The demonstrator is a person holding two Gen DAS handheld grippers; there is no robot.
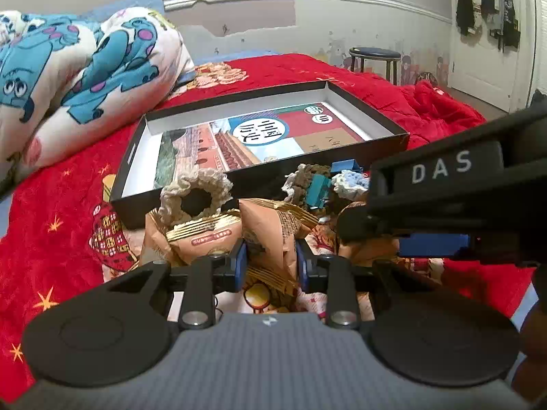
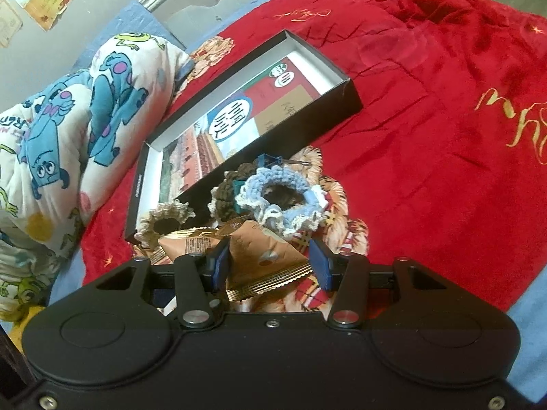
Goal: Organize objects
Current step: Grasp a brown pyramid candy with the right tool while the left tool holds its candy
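Observation:
A shallow black box with a printed picture inside lies open on the red bed. In front of it is a pile: brown snack packets, a beige crochet scrunchie, a brown one, a light-blue one and blue binder clips. My left gripper has its blue pads on both sides of a snack packet. My right gripper is open around another packet; it also shows in the left wrist view.
A rolled cartoon-print quilt lies left of the box. The red blanket spreads to the right. A stool and a door stand beyond the bed.

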